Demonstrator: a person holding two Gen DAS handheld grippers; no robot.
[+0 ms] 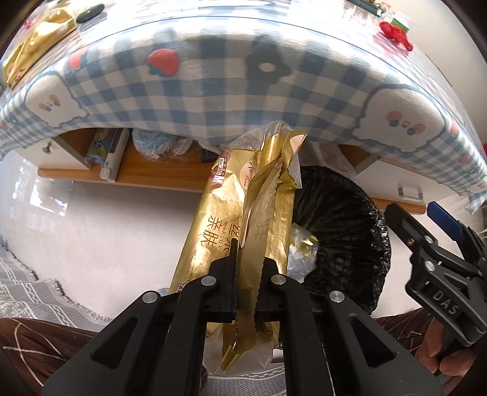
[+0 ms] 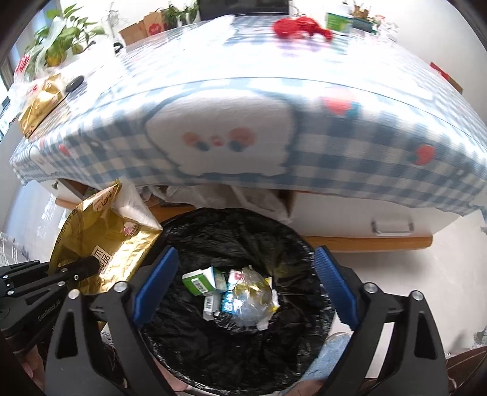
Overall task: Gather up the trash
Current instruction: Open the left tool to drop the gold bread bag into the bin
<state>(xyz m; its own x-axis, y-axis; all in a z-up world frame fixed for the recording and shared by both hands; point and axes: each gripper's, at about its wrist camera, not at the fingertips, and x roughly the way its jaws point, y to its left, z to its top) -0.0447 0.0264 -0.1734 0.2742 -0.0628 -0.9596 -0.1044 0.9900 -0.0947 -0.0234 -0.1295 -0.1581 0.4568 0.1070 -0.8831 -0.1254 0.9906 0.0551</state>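
My left gripper is shut on a gold foil wrapper, which hangs tilted just left of the black-lined trash bin. In the right wrist view the same gold wrapper sits at the bin's left rim, with the left gripper clamped on it. My right gripper stands open directly over the bin, with nothing between its blue pads. Inside the bin lie a crumpled clear-and-gold wrapper and small cartons. The right gripper shows at the right edge of the left wrist view.
A table with a blue checked cloth overhangs the bin. On it lie another gold pack and a red object. A wooden shelf runs under the table. A grey rug and a person's brown trouser legs are close below.
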